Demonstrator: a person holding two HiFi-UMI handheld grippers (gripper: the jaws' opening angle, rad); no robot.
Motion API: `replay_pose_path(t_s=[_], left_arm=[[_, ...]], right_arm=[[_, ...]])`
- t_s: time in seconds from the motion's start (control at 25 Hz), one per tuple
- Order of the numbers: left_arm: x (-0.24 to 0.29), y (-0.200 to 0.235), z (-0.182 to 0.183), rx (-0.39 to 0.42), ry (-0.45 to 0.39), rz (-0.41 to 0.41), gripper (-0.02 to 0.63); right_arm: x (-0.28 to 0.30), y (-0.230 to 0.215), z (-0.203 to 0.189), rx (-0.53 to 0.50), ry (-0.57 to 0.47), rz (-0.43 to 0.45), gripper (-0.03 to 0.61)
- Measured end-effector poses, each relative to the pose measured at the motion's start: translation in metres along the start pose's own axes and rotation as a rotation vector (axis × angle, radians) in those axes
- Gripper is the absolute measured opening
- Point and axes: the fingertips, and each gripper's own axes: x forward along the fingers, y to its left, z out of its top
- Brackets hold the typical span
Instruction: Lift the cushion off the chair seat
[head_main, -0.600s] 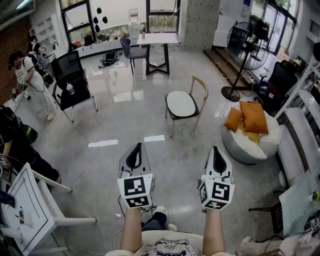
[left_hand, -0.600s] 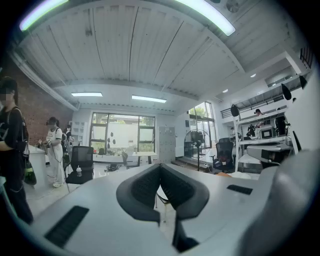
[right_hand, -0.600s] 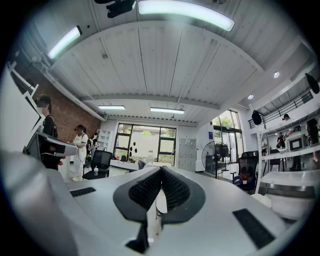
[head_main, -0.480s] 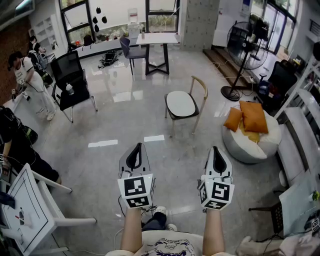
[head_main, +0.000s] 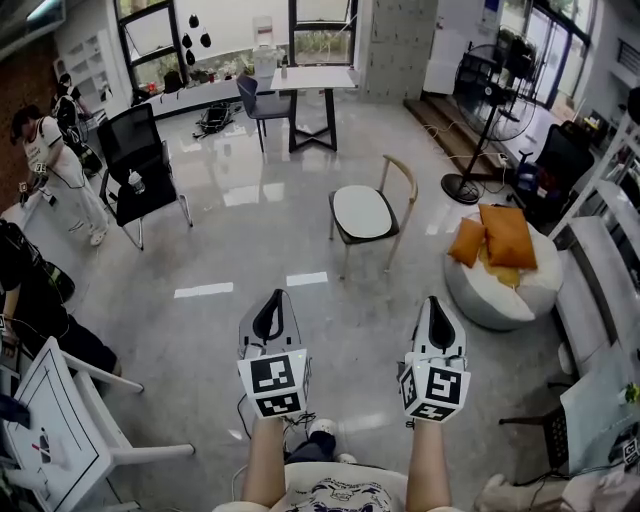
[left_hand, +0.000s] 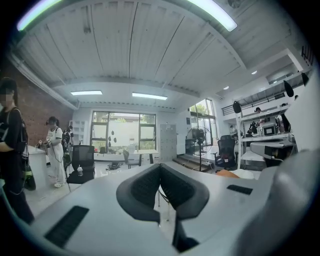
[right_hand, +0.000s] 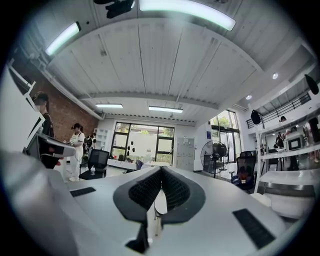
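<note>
While left hand-held gripper (head_main: 277, 292) and right hand-held gripper (head_main: 432, 298) stay clenched, empty, cushion (head_main: 361, 208) unmoved on chair (head_main: 409, 183).

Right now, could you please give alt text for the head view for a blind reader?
The left tool and right tool, both shut and empty, point across a glossy floor toward a chair with a white cushion on its seat, well beyond them. A beanbag with orange pillows sits to the right.
</note>
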Motion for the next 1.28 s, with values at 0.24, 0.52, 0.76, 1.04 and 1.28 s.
replay_pose_path(t_s=[0.24,0.52,0.76,1.04,1.28], left_arm=[[0.031,0.018,0.000,-0.033,-0.014,-0.014,0.014],[0.068,0.036,-0.007,-0.063,-0.016,-0.093,0.237],[0.107,0.035,-0.021,-0.057,0.025,-0.095,0.249],[0.192,0.037,-0.025,-0.045,0.040,-0.065,0.249],[0.303,0.034,-0.006,-0.050,0.027,-0.013,0.249]], right_arm=[[0.027,0.005,-0.004,0.033,-0.005,-0.020,0.075],[0.063,0.033,-0.015,0.051,0.009,-0.007,0.174],[0.103,0.033,-0.032,0.045,0.049,0.018,0.239],[0.194,0.013,-0.049,0.057,0.060,0.043,0.250],[0.308,-0.025,-0.050,0.054,0.056,0.067,0.250]])
